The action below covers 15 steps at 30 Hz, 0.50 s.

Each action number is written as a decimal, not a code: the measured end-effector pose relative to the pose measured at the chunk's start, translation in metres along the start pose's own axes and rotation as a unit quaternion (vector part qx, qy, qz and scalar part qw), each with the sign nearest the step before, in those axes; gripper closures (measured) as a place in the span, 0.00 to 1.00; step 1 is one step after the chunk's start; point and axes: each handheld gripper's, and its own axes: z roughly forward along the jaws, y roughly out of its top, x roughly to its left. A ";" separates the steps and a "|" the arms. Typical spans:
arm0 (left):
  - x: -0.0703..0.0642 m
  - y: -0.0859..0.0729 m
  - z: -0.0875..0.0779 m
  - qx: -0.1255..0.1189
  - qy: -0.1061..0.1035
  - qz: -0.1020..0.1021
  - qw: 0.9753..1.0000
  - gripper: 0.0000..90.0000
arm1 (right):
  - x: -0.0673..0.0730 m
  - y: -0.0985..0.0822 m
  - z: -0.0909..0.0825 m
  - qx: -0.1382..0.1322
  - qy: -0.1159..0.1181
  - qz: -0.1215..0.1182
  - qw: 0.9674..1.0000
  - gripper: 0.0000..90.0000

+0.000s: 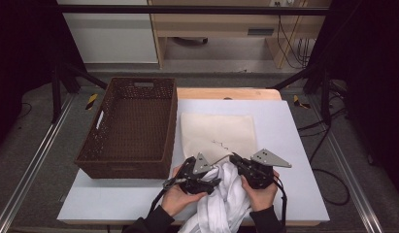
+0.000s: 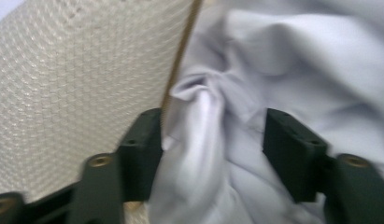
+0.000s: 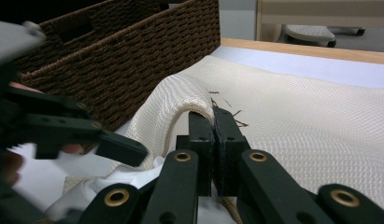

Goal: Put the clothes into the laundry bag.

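Cloth (image 1: pixel 225 199), white and bunched, is lying at the table's (image 1: pixel 294 145) near edge in the high view, between the left claw (image 1: pixel 207 183) and the right claw (image 1: pixel 234 160), spilling back toward the person; the cream bag (image 1: pixel 217 131) is stretching away ahead of both, with the basket (image 1: pixel 131 124) off to the left. In the left gripper view, the left claw (image 2: pixel 213 135) is sitting released, jaws apart, a fold of cloth (image 2: pixel 199 140) rising between them and the bag's edge (image 2: pixel 87 84) just beyond its left jaw. In the right gripper view, the right claw (image 3: pixel 213 128) is clenching the bag's lip (image 3: pixel 189 95), lifting it; the cloth (image 3: pixel 115 179) is lying below and left, nearer the left claw (image 3: pixel 119 147), so stuffing looks like that hand's job.
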 end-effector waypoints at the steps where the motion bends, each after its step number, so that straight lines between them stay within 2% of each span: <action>1: -0.002 -0.001 -0.005 0.002 -0.003 0.003 1.000 0.38 | 0.000 0.000 0.000 0.000 0.001 0.000 1.000 0.98; 3: -0.005 -0.004 -0.012 0.011 -0.001 0.010 1.000 0.37 | 0.000 0.000 0.000 0.001 0.001 -0.001 1.000 0.98; 4: -0.005 -0.008 -0.014 0.021 -0.006 0.004 1.000 0.38 | 0.000 0.000 0.000 0.001 0.001 0.000 1.000 0.98; 7: -0.005 -0.019 -0.014 0.034 -0.001 0.000 0.999 0.43 | 0.000 0.000 0.000 0.002 0.002 -0.001 1.000 0.98; 9: -0.003 -0.025 -0.012 0.044 -0.008 -0.012 0.999 0.46 | 0.000 0.000 0.001 0.005 0.003 -0.002 1.000 0.98; 12: -0.001 -0.029 -0.008 0.055 -0.014 -0.018 0.998 0.54 | 0.001 -0.001 0.002 0.008 0.005 -0.005 1.000 0.98; 15: -0.003 -0.030 -0.001 0.063 -0.026 -0.024 0.997 0.69 | 0.001 -0.001 0.002 0.009 0.005 -0.007 1.000 0.98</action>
